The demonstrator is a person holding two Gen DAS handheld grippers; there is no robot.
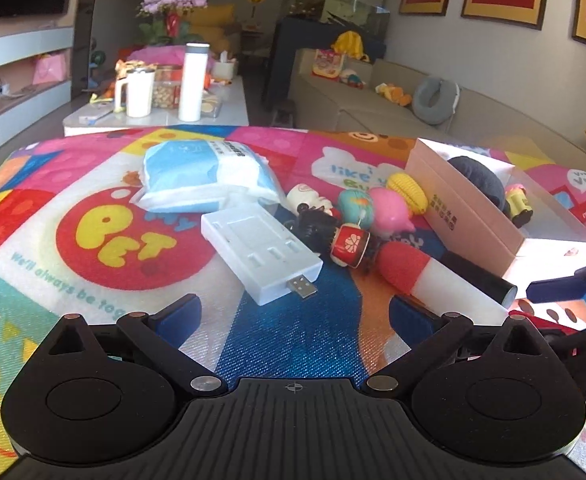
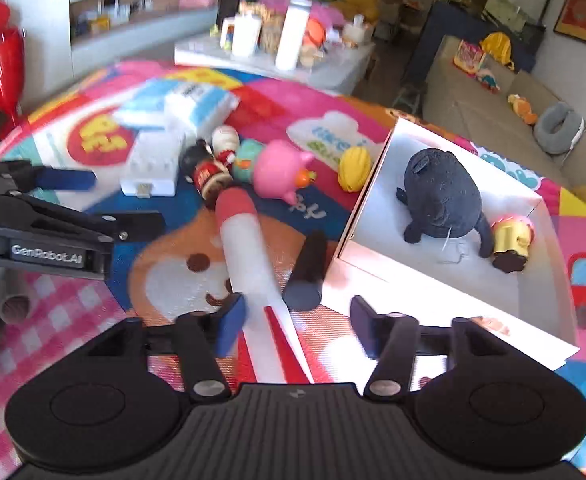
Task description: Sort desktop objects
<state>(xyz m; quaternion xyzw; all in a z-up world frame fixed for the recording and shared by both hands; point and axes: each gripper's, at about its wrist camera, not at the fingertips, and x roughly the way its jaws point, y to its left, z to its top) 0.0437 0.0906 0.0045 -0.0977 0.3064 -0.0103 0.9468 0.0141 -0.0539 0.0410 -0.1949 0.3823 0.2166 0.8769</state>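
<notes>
On the colourful play mat (image 1: 93, 208) lies a cluster of toys. It holds a white USB device (image 1: 259, 252), a blue tissue pack (image 1: 205, 176), a pink pig (image 2: 281, 172), a yellow toy (image 2: 355, 168), a red-capped white tube (image 2: 245, 248) and a black cylinder (image 2: 309, 272). The pink-and-white box (image 2: 373, 200) holds a dark plush (image 2: 445, 200) and a small gold figure (image 2: 513, 240). My left gripper (image 1: 295, 314) is open and empty just short of the USB device. My right gripper (image 2: 297, 326) is open. The tube's near end lies between its fingers, and the pads are clear of it.
A low white table (image 1: 229, 108) with a bottle and mugs stands beyond the mat. A beige sofa (image 1: 373, 92) runs along the right. A red vase (image 2: 1, 64) stands at the mat's left edge, and a pink checked cloth (image 2: 73, 320) covers the near corner.
</notes>
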